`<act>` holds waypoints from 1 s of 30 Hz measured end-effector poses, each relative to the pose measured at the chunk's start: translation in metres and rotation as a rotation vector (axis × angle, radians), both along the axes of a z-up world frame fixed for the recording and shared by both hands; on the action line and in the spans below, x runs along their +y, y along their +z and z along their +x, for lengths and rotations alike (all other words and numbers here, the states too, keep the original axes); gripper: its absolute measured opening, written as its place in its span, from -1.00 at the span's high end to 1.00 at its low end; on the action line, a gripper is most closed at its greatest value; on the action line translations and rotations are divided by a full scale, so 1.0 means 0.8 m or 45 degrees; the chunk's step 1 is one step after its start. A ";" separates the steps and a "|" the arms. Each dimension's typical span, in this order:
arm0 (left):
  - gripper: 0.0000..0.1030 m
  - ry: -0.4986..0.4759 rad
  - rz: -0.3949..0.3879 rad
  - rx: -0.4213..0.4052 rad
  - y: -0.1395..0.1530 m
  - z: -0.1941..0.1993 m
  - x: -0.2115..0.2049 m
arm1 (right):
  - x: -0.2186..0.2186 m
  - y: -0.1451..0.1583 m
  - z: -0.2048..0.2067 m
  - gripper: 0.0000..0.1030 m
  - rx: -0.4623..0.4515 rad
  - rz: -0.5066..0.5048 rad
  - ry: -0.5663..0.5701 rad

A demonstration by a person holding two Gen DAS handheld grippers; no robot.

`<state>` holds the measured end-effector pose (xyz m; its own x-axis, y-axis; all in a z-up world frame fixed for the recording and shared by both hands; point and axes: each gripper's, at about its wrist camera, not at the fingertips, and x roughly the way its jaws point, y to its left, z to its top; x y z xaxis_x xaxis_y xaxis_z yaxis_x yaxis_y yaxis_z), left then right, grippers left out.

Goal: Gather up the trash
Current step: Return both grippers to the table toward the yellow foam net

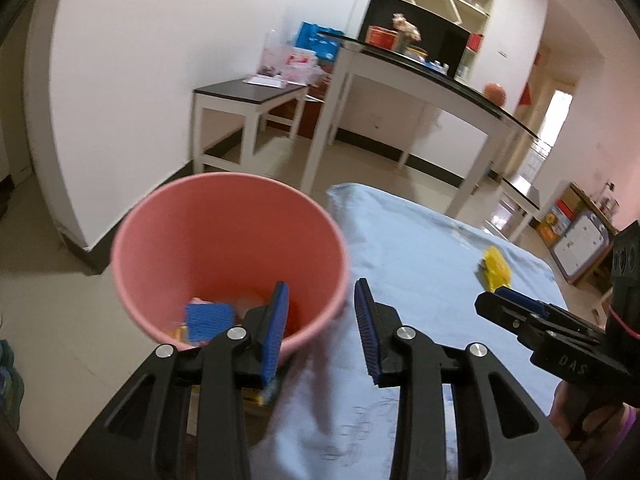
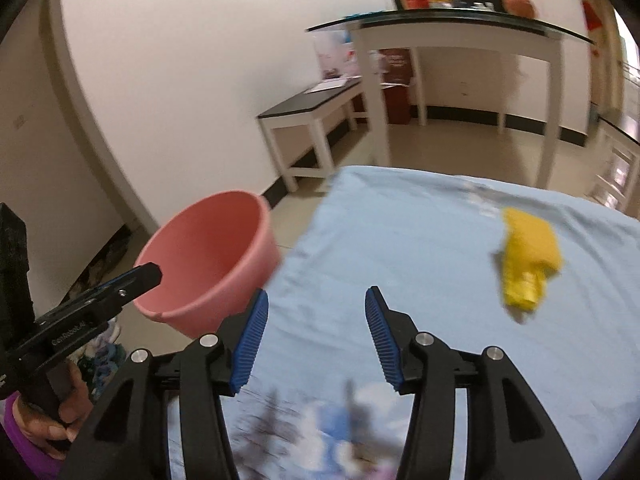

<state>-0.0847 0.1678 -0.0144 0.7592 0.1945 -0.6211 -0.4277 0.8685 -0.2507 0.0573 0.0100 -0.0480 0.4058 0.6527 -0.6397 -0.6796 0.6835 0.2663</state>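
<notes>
Yellow wrapper (image 2: 528,258) lying flat on the light-blue cloth (image 2: 420,240), at about two o'clock from the right claw (image 2: 316,330) in the right wrist view; long axis running roughly twelve to six with a slight lean, broader folded end toward twelve, narrower crumpled end toward six; bright yellow, creased, edges softened by blur; well apart from both claws. Seen again in the left wrist view (image 1: 496,266) as a small yellow patch at two o'clock, just beyond the tip of the right claw (image 1: 500,300).

Pink bucket (image 1: 228,256) standing upright beside the cloth's left edge, mouth open upward, round rim tilted toward the camera; inside, at the bottom, a blue textured packet (image 1: 210,320) among orange and yellow scraps too blurred to tell apart. In the right wrist view the same bucket (image 2: 208,264) at ten o'clock, contents hidden by its wall.

Left claw (image 1: 320,328) angled downward, above the bucket's near rim and the cloth's edge; jaws parted, blue ribbed pads (image 1: 276,336) facing each other, nothing gripped between them. Right claw likewise angled down over the cloth, jaws apart and empty, blue pads (image 2: 252,344) clear of the fabric.

Left claw (image 2: 156,274) entering from nine o'clock in the right wrist view, its handle in a hand (image 2: 60,412) with a purple sleeve (image 2: 28,444) at the lower left.
</notes>
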 end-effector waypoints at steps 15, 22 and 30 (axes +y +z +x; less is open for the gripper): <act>0.33 -0.156 -0.006 0.067 -0.012 0.054 -0.072 | -0.145 -0.029 0.082 0.02 0.037 0.005 -0.408; 0.33 -0.199 0.051 0.098 -0.006 0.081 -0.094 | -0.130 -0.053 0.114 0.00 0.088 -0.019 -0.403; 0.33 -0.241 0.095 0.121 -0.001 0.117 -0.115 | -0.104 -0.073 0.135 0.13 0.118 -0.091 -0.389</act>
<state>0.0089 0.0756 -0.0153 0.7253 0.1021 -0.6809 -0.2738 0.9501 -0.1492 0.1654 -0.0734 -0.1067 0.5138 0.4618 -0.7230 -0.4152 0.8713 0.2615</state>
